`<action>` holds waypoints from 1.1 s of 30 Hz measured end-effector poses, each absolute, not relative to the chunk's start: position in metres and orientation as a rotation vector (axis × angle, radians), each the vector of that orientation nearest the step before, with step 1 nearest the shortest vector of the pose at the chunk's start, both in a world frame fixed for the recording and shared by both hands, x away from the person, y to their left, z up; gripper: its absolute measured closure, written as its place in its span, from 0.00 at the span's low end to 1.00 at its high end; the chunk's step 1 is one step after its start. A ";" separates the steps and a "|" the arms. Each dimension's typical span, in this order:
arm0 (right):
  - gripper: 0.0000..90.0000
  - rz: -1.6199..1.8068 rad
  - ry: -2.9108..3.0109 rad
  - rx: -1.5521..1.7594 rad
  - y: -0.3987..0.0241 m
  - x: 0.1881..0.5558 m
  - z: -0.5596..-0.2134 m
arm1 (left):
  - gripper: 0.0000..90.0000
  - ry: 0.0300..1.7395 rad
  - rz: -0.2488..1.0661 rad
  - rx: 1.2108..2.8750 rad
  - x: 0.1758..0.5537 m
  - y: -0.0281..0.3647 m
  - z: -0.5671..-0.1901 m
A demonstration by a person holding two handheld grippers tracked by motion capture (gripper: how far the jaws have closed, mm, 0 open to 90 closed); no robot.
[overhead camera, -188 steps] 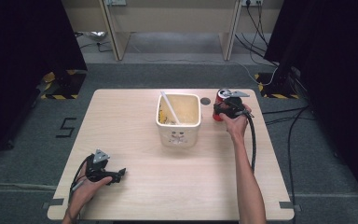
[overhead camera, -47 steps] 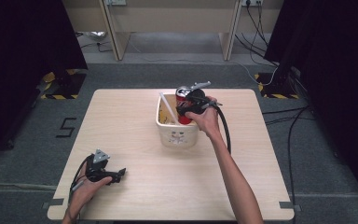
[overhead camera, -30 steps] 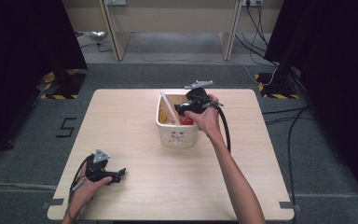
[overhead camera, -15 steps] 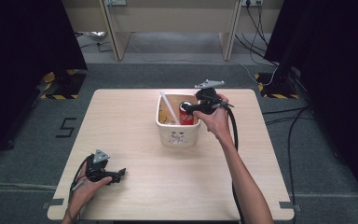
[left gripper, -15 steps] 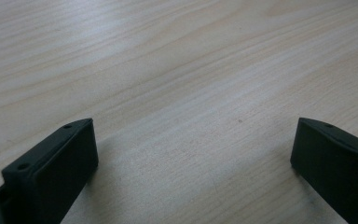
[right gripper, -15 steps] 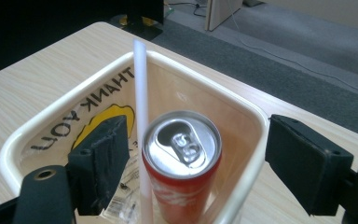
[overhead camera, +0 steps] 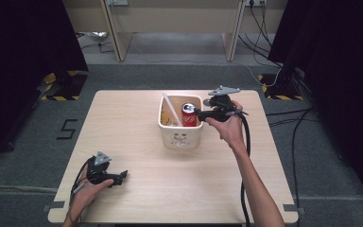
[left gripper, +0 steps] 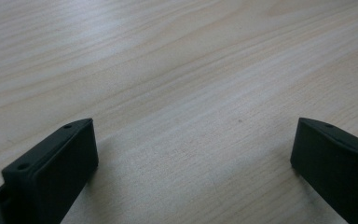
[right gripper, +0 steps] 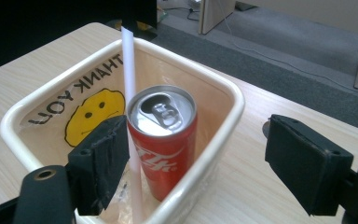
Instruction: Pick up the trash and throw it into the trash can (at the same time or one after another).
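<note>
A red drink can [overhead camera: 189,115] stands upright in the right half of a cream bin [overhead camera: 180,137] at the table's far middle. A white straw [overhead camera: 169,105] leans in the bin's left part. My right gripper [overhead camera: 199,112] hovers just right of the bin, pointing left at the can, open and holding nothing. Its own view shows the can [right gripper: 163,135] and straw [right gripper: 129,70] inside the bin [right gripper: 223,93], ahead of the spread jaws of the right gripper [right gripper: 193,140]. My left gripper [overhead camera: 118,178] rests on the table at the front left, and the left gripper [left gripper: 193,140] is open over bare wood.
The bin carries a yellow smiley and "THANK YOU" print [right gripper: 91,109] on its inner wall. A small dark round thing [overhead camera: 207,100] lies on the wooden table [overhead camera: 137,118] behind the right gripper. Cables [overhead camera: 283,118] trail over the floor to the right.
My right gripper has drawn back to the right, out of the bin, with its jaws apart. The can stays standing in the bin. The left hand has not moved.
</note>
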State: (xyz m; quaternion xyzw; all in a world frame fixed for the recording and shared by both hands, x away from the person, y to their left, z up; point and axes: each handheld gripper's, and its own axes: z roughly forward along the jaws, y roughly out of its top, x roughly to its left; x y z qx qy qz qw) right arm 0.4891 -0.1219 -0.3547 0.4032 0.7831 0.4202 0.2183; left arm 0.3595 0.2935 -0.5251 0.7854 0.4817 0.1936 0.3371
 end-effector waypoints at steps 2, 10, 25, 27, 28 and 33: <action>0.24 1.170 2.156 1.122 -0.127 0.487 -0.356 | 0.00 1.256 0.504 2.047 0.359 0.293 -0.525; 0.24 1.164 2.137 1.139 -0.142 0.481 -0.362 | 0.00 1.255 0.506 2.046 0.359 0.293 -0.525; 0.22 1.126 2.114 1.148 -0.166 0.466 -0.374 | 0.00 1.255 0.507 2.046 0.359 0.293 -0.525; 0.22 1.129 2.113 1.153 -0.169 0.464 -0.376 | 0.00 1.253 0.507 2.050 0.360 0.294 -0.525; 0.22 1.130 2.111 1.152 -0.171 0.463 -0.377 | 0.00 1.254 0.507 2.047 0.360 0.294 -0.525; 0.22 1.118 2.114 1.140 -0.177 0.456 -0.382 | 0.00 1.257 0.505 2.044 0.359 0.293 -0.525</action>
